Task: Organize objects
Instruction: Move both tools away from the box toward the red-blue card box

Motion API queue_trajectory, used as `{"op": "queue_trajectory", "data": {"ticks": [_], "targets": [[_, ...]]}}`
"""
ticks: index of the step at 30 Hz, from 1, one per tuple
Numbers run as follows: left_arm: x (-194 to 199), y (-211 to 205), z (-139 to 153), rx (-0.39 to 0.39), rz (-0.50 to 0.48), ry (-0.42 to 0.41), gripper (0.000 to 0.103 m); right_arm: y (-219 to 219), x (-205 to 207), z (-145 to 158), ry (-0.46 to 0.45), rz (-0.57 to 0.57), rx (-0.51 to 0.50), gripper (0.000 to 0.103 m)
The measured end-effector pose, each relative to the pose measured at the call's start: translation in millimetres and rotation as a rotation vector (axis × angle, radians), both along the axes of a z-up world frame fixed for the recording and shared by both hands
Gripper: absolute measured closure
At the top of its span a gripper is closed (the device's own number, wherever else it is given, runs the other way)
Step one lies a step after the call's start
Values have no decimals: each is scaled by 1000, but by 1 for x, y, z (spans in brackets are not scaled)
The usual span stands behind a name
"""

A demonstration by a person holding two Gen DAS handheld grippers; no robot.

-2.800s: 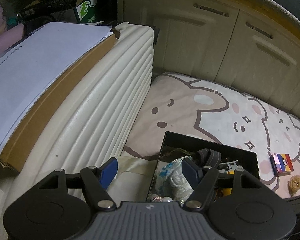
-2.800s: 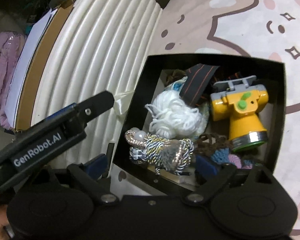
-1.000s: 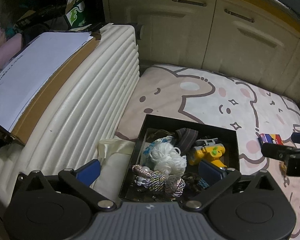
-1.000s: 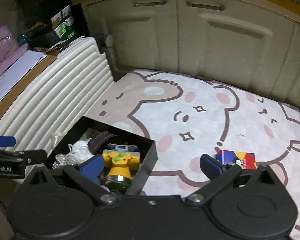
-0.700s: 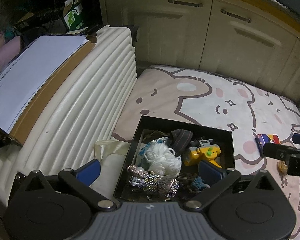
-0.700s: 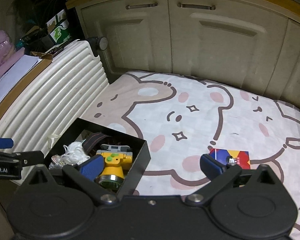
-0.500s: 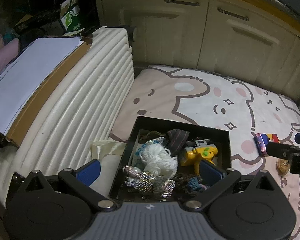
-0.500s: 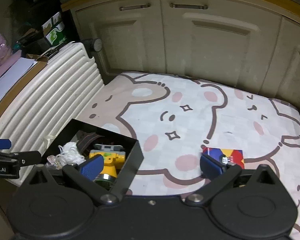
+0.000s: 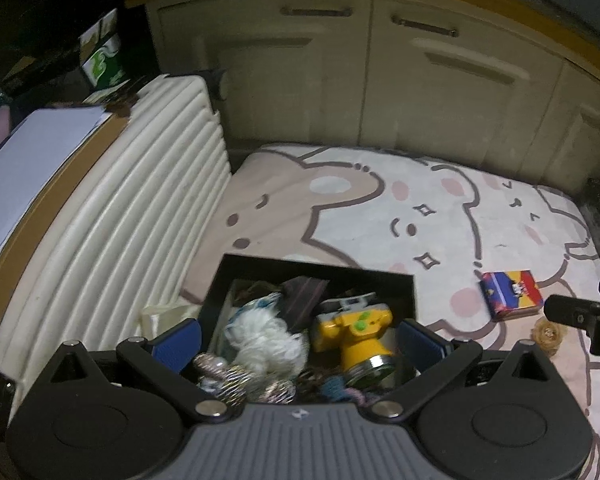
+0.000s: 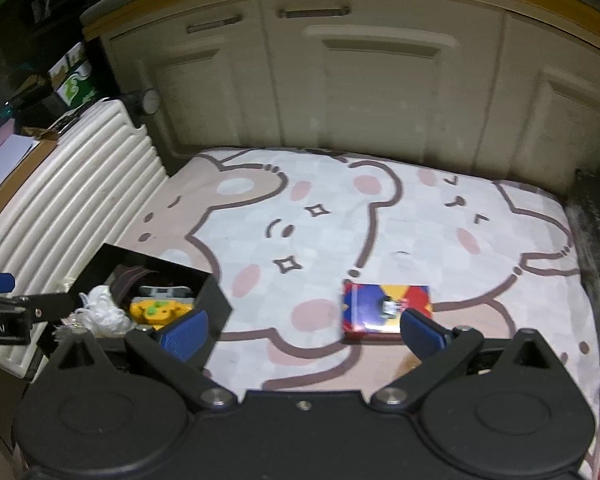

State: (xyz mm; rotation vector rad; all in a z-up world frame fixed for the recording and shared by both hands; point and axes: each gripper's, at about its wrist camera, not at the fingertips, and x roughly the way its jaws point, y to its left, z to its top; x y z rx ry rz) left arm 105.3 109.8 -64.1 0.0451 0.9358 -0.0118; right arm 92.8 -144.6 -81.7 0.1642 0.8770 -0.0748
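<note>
While both tools hang empty above it, the cartoon-bear mat (image 10: 380, 216) carries everything, so places here are given from the black box (image 9: 312, 276) at the mat's near-left corner, hard against a ribbed white case (image 9: 112, 216). That box is already crowded: a yellow toy flashlight (image 9: 360, 328) sits at its right side, a white yarn bundle (image 9: 266, 340) left of that, braided cords nearer the camera. Well to the box's right, on bare mat, lies a small colourful card box (image 10: 386, 306), and just beyond it a little tan ring-shaped thing (image 9: 548, 334), too small to identify. The left gripper (image 9: 298, 340) hovers over the box, jaws spread wide; the right gripper (image 10: 302, 330) is equally spread, its right finger just short of the card box. I judge that the card box is the next pick. It lies flat and low, so fingers closing too high could slide over it, or push it along the soft mat.
</note>
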Motion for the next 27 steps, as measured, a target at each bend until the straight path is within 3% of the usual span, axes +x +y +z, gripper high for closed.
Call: {"op": "queue_trajectory", "data": {"ticks": [20,27], "targets": [[9,-73,-8,-2,-141,-9,0,-77,-32,-20,40,-161,16,0],[16,-85,-12,-15,-157,-4,0,-93,-30,-33,78,-202,69,0]]}}
